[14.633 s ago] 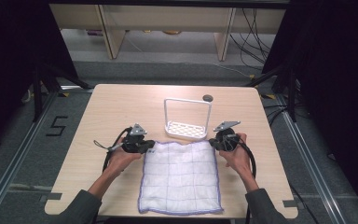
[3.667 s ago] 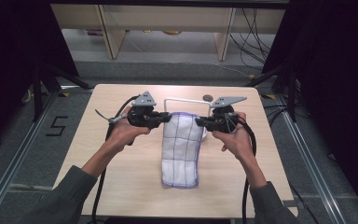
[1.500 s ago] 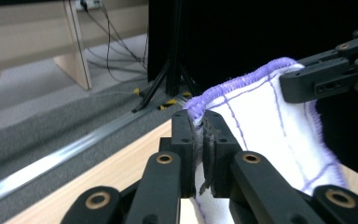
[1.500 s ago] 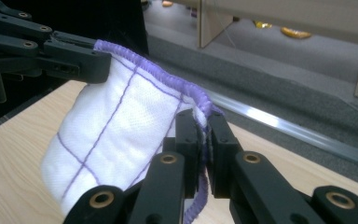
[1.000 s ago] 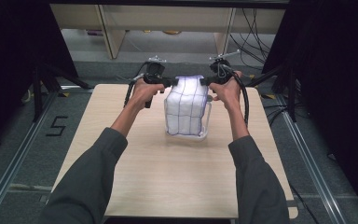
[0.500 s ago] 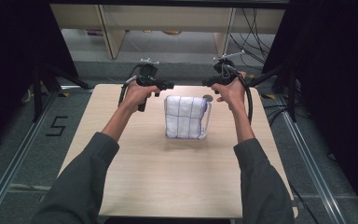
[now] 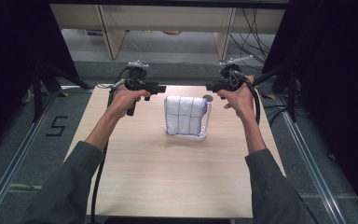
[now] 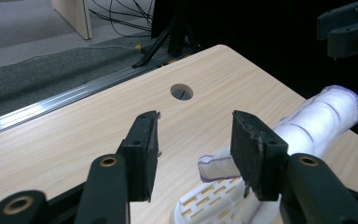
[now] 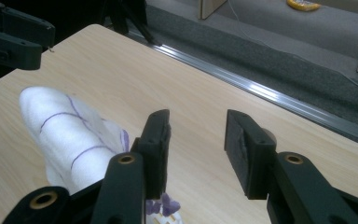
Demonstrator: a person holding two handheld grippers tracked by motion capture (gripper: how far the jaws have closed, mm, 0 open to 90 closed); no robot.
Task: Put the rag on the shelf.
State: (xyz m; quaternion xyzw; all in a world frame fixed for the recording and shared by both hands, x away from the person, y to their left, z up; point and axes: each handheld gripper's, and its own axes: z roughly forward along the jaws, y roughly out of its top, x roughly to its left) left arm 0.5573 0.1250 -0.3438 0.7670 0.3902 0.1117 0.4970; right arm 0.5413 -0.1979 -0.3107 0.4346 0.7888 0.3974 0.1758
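A white cloth [image 7: 185, 114] with purple grid lines hangs folded over the bar of a white rack [image 7: 204, 134] near the table's far edge. My left gripper [image 7: 162, 87] hovers just left of the cloth's top, pointing at it. Its jaws have just been opening and nothing is between them. My right gripper [image 7: 209, 87] hovers to the right of the cloth; it too has just been opening, and its jaws are empty. In the left gripper view the cloth [image 8: 317, 116] lies beyond the left gripper [image 8: 193, 144]. The right gripper view has the cloth [image 9: 70, 130] left of the right gripper [image 9: 198, 140].
The wooden table [image 7: 168, 177] has a round hole [image 7: 208, 98] behind the rack. Beyond the far edge run a metal rail [image 9: 261, 91], grey floor and cables. Dark frames stand at both sides.
Both grippers have let go of the cloth's top corners and drawn apart sideways. The cloth has dropped a little and now hangs on the rack by itself.
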